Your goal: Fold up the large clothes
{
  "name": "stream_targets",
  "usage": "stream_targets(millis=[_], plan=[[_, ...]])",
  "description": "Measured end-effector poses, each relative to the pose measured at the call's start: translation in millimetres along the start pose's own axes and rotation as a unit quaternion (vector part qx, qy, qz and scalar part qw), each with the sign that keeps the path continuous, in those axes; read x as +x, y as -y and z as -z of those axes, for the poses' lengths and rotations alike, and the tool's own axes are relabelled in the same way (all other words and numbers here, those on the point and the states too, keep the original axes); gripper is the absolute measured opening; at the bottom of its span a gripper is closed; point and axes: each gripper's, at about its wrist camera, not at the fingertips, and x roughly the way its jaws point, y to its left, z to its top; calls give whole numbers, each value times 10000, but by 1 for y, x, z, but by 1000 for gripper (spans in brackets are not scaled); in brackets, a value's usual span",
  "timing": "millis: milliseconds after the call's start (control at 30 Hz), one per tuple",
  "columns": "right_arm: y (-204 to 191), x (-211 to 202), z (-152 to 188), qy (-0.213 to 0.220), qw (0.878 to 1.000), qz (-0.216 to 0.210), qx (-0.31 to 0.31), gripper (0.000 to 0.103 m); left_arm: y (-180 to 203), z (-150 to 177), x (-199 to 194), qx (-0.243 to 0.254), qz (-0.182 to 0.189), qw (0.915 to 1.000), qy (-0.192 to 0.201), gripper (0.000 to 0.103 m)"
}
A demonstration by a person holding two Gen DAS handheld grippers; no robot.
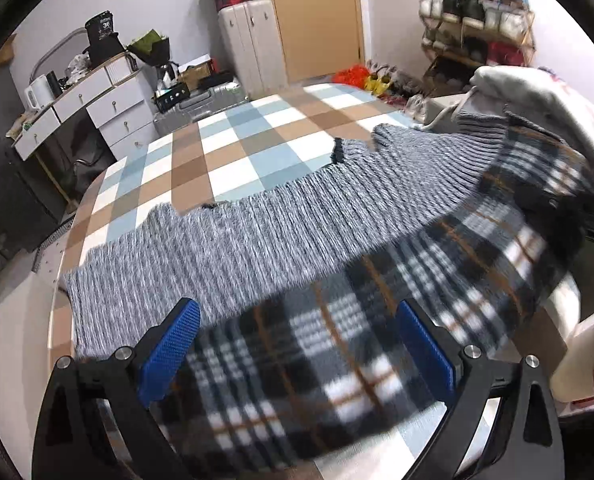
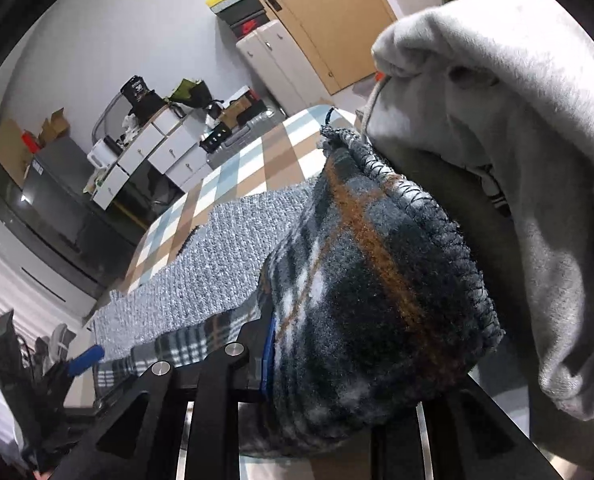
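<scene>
The left gripper [image 1: 297,344] stands wide, its blue pads straddling the dark plaid fleece garment [image 1: 377,320] without pinching it, likely to re-grasp. That garment drapes over a grey ribbed knit sweater [image 1: 257,240] on the checked bed cover [image 1: 237,140], bare toward twelve o'clock. The right gripper [image 2: 297,340] pinches the plaid hem, holding it lifted; a grey sweatshirt pile [image 2: 497,140] crowds two o'clock.

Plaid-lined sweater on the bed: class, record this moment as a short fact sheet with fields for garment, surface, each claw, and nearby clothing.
garment: grey knit sweater with a plaid lining, spread out, one edge lifted
surface: checked bedspread
left claw: left claw open, blue pads on either side of the plaid fabric
right claw: right claw shut on the plaid edge, holding it up
nearby clothing: grey sweatshirt bunched beside the sweater
</scene>
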Motion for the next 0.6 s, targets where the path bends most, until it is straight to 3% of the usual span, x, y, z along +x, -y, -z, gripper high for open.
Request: stream_targets(millis=[67, 133, 267, 333, 367, 500, 600], plan=[[2, 4, 2, -99, 9999, 54, 5, 26, 7, -12, 6, 132, -394, 9991, 67, 96], [5, 7, 2, -156, 9998, 37, 90, 28, 12, -22, 20, 261, -471, 9984, -145, 96], [15, 14, 3, -314, 9987, -82, 389, 39, 11, -34, 45, 152, -207, 9978, -614, 96], [18, 18, 3, -380, 9982, -65, 470, 42, 5, -35, 71, 121, -86, 9920, -1255, 99], [18, 19, 3, -408, 9982, -34, 430, 43, 3, -34, 78, 75, -16, 9904, -1383, 100], [11, 24, 4, -439, 9988, 174, 134, 50, -10, -36, 90, -194, 310, 9866, -1591, 102], [15, 25, 4, -480, 9982, 94, 341, 51, -9, -48, 89, -115, 236, 9848, -1718, 101]])
